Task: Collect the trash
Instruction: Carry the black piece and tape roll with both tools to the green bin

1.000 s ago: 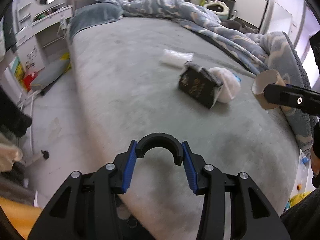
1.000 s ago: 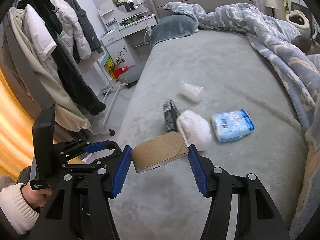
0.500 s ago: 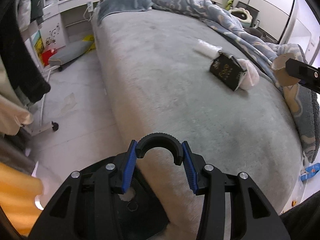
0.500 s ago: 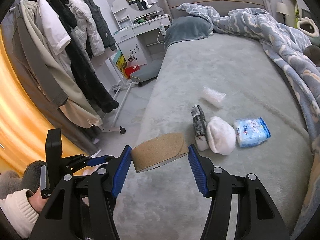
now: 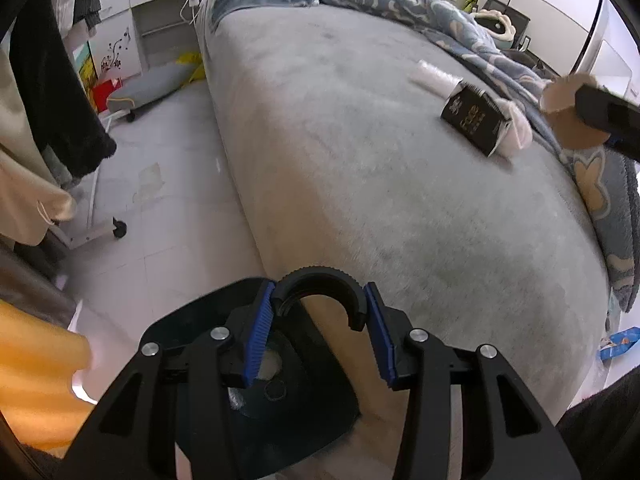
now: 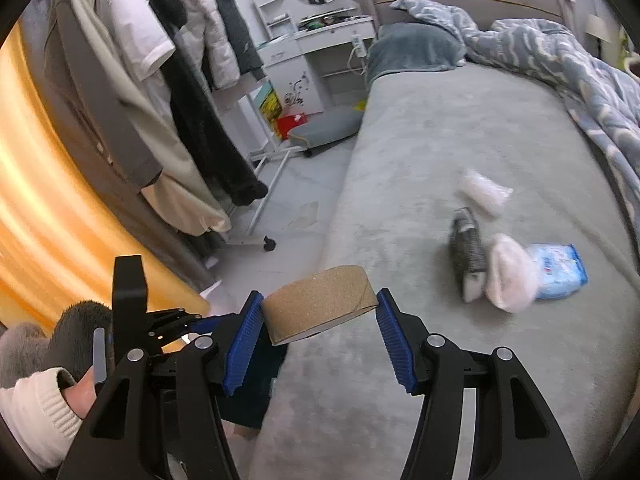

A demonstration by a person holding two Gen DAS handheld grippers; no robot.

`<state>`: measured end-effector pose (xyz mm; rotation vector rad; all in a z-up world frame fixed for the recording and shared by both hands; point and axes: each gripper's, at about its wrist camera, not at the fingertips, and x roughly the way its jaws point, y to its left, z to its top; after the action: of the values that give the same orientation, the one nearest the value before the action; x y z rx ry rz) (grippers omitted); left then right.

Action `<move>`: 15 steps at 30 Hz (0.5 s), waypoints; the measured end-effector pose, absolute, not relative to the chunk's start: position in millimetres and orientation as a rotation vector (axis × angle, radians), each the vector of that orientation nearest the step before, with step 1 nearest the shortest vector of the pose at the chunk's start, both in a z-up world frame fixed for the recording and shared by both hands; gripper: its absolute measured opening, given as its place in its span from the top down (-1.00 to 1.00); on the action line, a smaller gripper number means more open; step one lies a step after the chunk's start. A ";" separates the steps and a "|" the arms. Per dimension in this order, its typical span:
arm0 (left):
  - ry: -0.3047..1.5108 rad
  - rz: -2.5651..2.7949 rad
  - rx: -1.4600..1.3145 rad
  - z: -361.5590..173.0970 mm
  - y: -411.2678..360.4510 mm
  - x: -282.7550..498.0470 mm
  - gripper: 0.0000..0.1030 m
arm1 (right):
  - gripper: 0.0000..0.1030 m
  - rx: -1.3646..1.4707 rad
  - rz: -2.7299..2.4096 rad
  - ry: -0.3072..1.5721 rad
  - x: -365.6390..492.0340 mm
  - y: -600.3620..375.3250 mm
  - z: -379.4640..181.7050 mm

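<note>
A cardboard roll is clamped between the right gripper pads above the bed edge. A black curved handle is gripped by the left gripper. A dark packet, white wad and blue pack are left on the bed.

The black box bears gold print — too blurred to read.

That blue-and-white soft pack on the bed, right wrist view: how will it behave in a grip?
The blue-and-white soft pack looks like thin film around soft contents, so it would probably squash and feel light. It lies flat on the bed, so rolling seems unlikely; the glossy wrapper may slip.
</note>
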<state>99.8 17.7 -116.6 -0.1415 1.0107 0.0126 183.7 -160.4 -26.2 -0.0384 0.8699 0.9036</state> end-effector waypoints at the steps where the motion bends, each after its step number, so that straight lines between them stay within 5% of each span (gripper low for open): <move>1: 1.018 0.015 -0.137 -118.6 18.8 98.8 0.06 | -0.14 -0.041 0.913 0.871 181.7 -156.1 -26.6; 15: 1.126 0.067 -0.110 -152.2 48.5 84.2 0.07 | -0.14 -0.116 0.983 0.928 166.8 -105.2 -39.8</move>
<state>84.2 48.5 -152.2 -0.1101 1.1256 0.0669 166.8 -105.2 -39.8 -0.1160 0.9278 0.9833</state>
